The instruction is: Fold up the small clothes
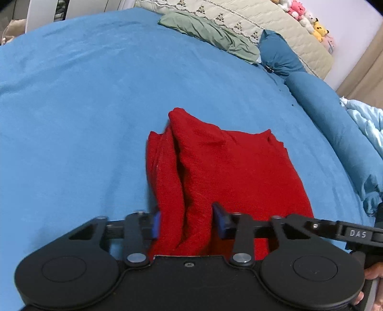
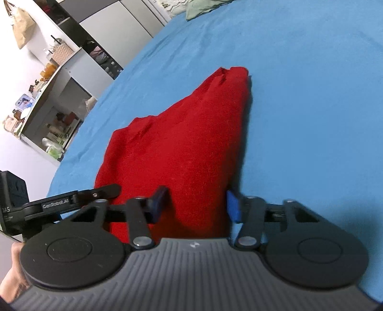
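Note:
A red knitted garment (image 1: 222, 167) lies partly folded on the blue bed sheet (image 1: 71, 119). My left gripper (image 1: 186, 221) sits at its near left edge, blue pads (image 1: 155, 224) apart with bunched red cloth between them. In the right wrist view the same garment (image 2: 179, 148) runs away from me to a narrow far end. My right gripper (image 2: 196, 205) sits at its near right edge, pads (image 2: 233, 205) apart with cloth between them. Both jaws look open around the fabric, not pinching it. The near hem is hidden under both grippers.
A green folded cloth (image 1: 210, 33) and a cream quilt (image 1: 251, 21) lie at the far end of the bed, with a blue bolster (image 1: 311, 95) and plush toys (image 1: 308, 19) to the right. Shelves with clutter (image 2: 47, 107) stand beyond the bed's left edge.

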The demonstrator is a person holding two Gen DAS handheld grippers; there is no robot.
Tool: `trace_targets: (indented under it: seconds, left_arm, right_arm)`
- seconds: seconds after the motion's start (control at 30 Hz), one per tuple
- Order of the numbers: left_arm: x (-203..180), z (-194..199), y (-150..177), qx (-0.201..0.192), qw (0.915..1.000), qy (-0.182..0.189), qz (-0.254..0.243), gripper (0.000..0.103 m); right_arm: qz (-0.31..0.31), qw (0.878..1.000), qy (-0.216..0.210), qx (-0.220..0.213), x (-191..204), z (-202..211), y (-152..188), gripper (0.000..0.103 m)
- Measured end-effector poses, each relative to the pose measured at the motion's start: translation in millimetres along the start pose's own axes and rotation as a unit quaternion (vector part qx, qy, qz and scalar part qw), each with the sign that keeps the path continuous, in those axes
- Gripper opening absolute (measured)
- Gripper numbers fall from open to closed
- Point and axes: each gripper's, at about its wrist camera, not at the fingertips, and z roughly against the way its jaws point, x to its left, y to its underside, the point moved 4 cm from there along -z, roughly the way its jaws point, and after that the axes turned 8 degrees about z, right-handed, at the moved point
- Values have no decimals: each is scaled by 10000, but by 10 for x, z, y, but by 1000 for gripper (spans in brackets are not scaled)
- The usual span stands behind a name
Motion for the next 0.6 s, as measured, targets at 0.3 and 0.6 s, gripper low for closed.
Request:
trace_targets:
  seconds: [0.3,0.6]
  left_arm:
    - [-521,602,87,-409,9983,241,-350,24]
    - [-1242,1208,1084,-278,9953,737,-555,24]
  right_arm:
    - [301,9989,-48,-363,275,568,-149,37]
    - [621,9963,339,-481,233,1936,498,37]
